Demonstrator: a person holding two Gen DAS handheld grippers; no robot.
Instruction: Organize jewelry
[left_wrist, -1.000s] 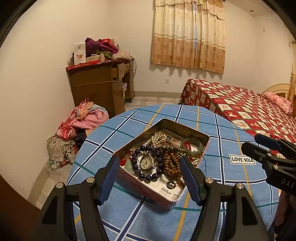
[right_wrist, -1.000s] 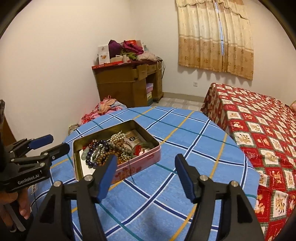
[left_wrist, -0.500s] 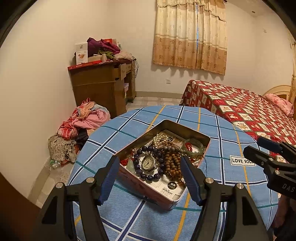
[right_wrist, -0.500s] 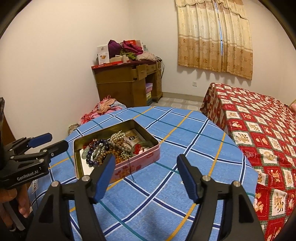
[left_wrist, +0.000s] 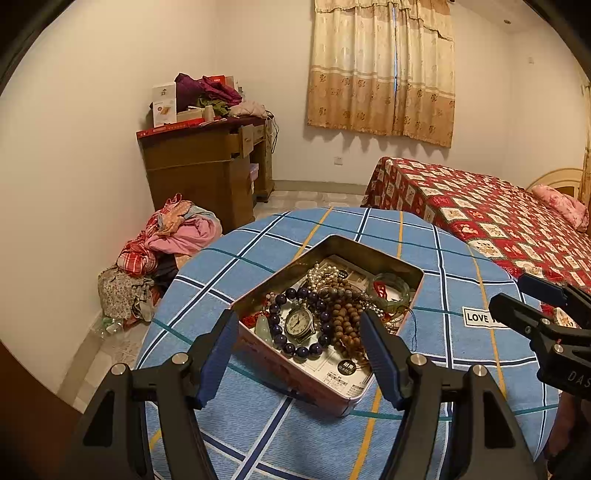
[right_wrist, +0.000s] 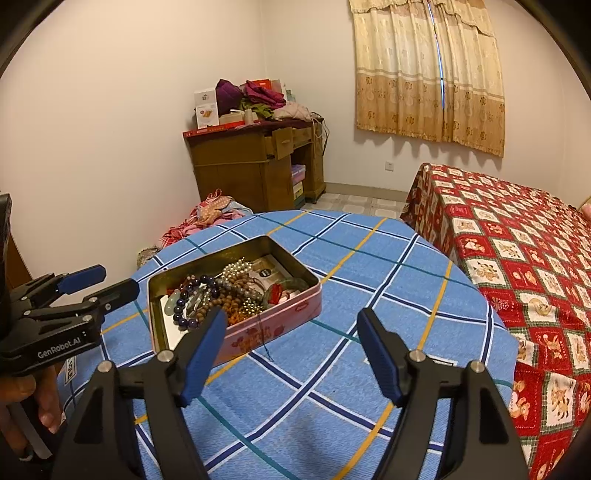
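Jewelry lies tangled in the tin mid-bench. Both hand-held grippers, left and right, hover spread wide, empty. Sorting or finished tidying: I cannot tell.

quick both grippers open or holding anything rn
Left gripper: open, empty, aimed at the jewelry tin.
Right gripper: open, empty, over the blue plaid tablecloth.
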